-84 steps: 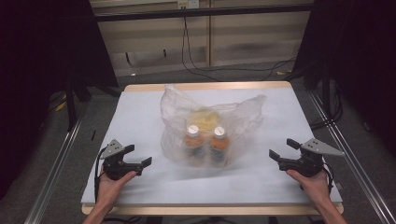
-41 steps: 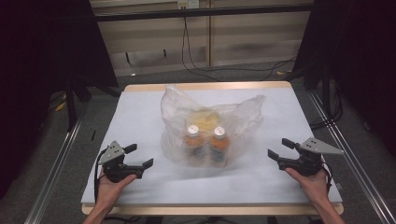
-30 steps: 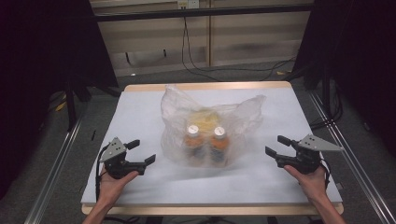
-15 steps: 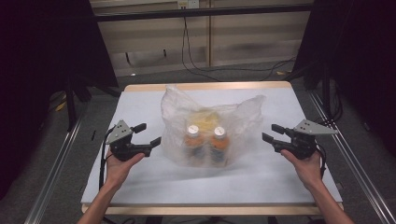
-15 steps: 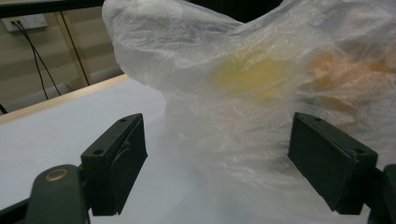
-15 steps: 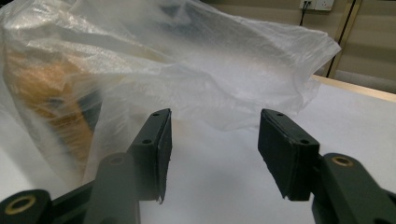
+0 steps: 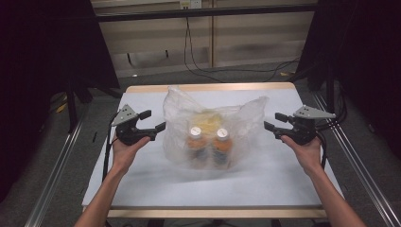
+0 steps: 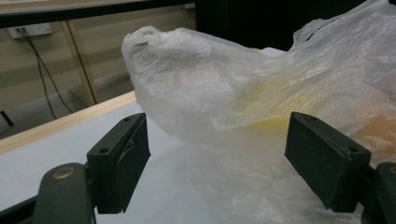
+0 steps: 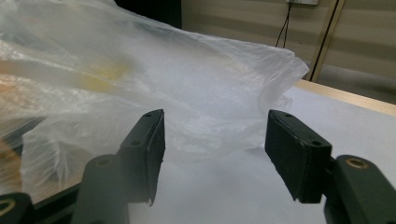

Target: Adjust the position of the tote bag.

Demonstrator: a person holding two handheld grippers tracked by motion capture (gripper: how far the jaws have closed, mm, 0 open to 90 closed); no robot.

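We are closing in on the clear plastic bag (image 7: 213,127) at the centre of the white table (image 7: 142,189), with two capped bottles (image 7: 208,146) and something yellow (image 7: 208,119) inside it. Our left gripper (image 7: 156,127) is sitting at the bag's nine o'clock, jaws wide and empty, having just been narrowing a little, the film ahead but not pinched. Our right gripper (image 7: 270,124) is at three o'clock, jaws apart and holding nothing, having just been opening again. The risk we are seeing: the thin film may slip from the pads or tear, and an uneven lift from the two sides could topple the bottles or spill them out.
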